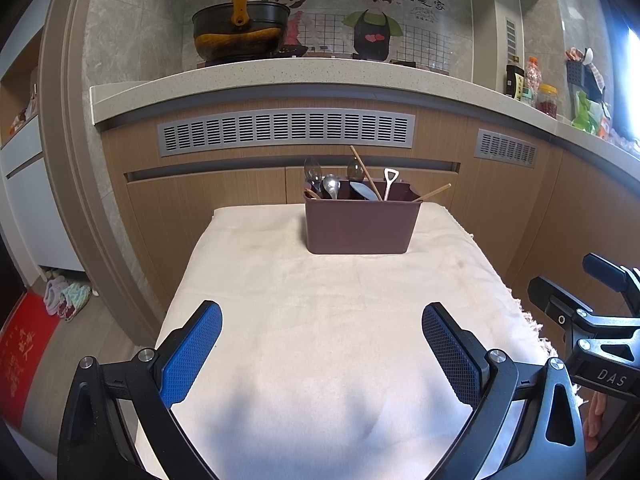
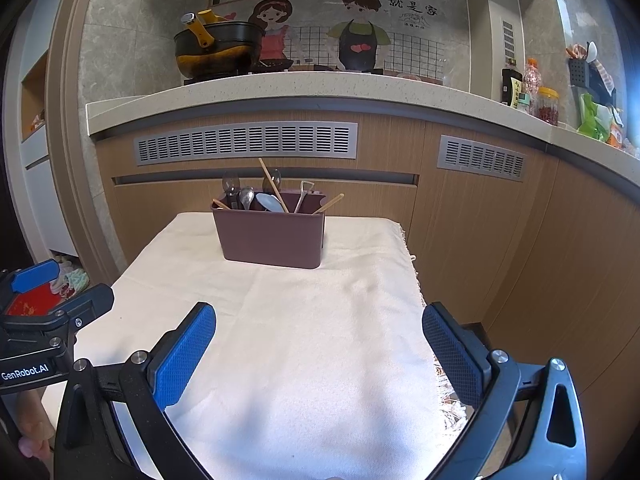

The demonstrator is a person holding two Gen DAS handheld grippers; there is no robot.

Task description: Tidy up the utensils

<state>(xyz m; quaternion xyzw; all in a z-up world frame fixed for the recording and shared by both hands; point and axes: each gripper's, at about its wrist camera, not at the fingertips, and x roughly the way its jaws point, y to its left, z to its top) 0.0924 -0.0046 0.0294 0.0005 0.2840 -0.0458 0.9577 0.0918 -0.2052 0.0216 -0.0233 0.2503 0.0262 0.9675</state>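
Step in hand: looks to me like either the very start or the very end. Every utensil I can see already sits in the brown caddy (image 1: 362,224), and nothing lies loose on the cream cloth (image 1: 320,320) covering the desk.

Left gripper (image 1: 322,354): spread wide, blue pads well apart, nothing between them. It hangs over the near end of the cloth, with the caddy off at 12 o'clock, well apart from it.

Right gripper (image 2: 319,354): same deal, jaws wide and empty. From its view the caddy sits at about 11 o'clock, toward the far edge of the desk.

Caddy contents: metal spoons (image 1: 331,186) bunched on the left side, wooden chopsticks (image 1: 366,172) leaning every which way, and a white shovel-shaped handle (image 1: 390,182) sticking up at the right. Can't tell if there are dividers inside, the rim hides that.

Background: wok (image 1: 240,32) up on the kitchen counter, bottles and jars (image 1: 532,84) at 2 o'clock. None of it looks like part of the job.

Next move, my guess: if sorting is still to come, one gripper has to travel forward to the caddy and pinch a single handle from above. The chopsticks cross the spoons, so lifting straight up and slowly seems wise, and the other gripper could steady the caddy wall so it doesn't tip.
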